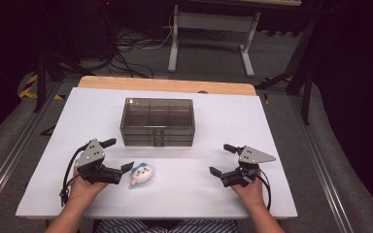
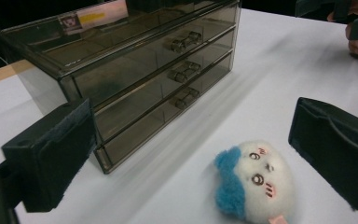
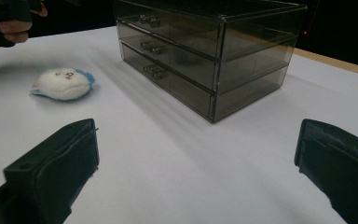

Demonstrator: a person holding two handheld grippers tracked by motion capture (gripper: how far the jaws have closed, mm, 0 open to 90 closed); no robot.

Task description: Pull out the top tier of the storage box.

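The little plush toy (image 1: 141, 174) lies on the white surface (image 1: 272, 126), just at 3 o'clock of the left tongs (image 1: 118, 155), which are wide open, maybe ready to grab it. The right tongs (image 1: 222, 158) are open too, holding nothing. The drawer box (image 1: 158, 121) sits at 12 o'clock, all drawers closed. Nothing blocks the toy.

Bare table (image 1: 199, 179) lies open between both tools; the drawer box (image 1: 158, 121) blocks the middle behind.
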